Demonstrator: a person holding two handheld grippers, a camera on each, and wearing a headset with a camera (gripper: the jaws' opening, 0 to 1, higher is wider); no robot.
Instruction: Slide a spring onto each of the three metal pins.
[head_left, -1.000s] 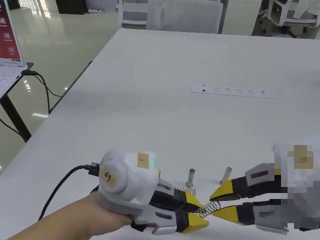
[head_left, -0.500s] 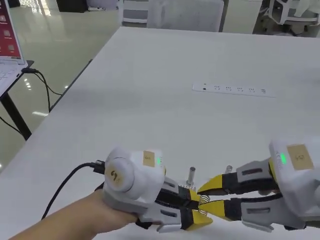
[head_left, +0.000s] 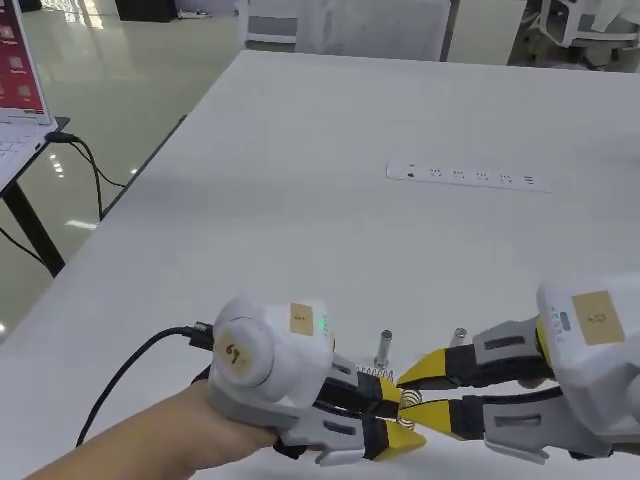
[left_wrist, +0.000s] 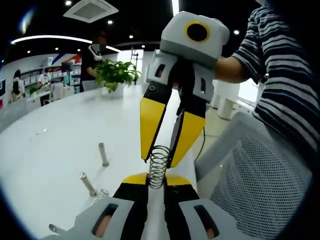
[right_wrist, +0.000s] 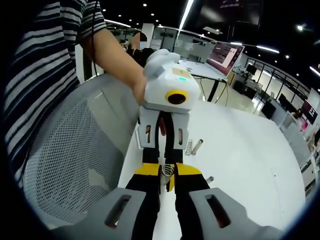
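A: How far along is the job on the white workbench?

B: Early, by the look of it. The two grippers meet tip to tip at the near edge, well apart from the power strip. The left gripper has its jaws closed on the lower coils of a spring and holds it out toward the other tool. The right gripper has its yellow tips on either side of the spring's free end. Whether they press it or merely flank it cannot be told.

A: A handover, then?

B: It reads as one, or as a re-grip to get the spring end-on. To do it well, one gripper should take a firm hold before the other lets go. The hold wants to be light and near one end, so the coils are not crushed and the bore is left open. After that, the open end needs lining up with a pin's axis before it goes down.

A: And the pins?

B: An upright pin stands just behind the jaws, with a second pin near it on the right gripper's side. Both look bare.

A: What holds the parts — a tray, a box?

B: They rest straight on the bench top. A spare spring lies loose just beside a pin — a nudge could roll it.
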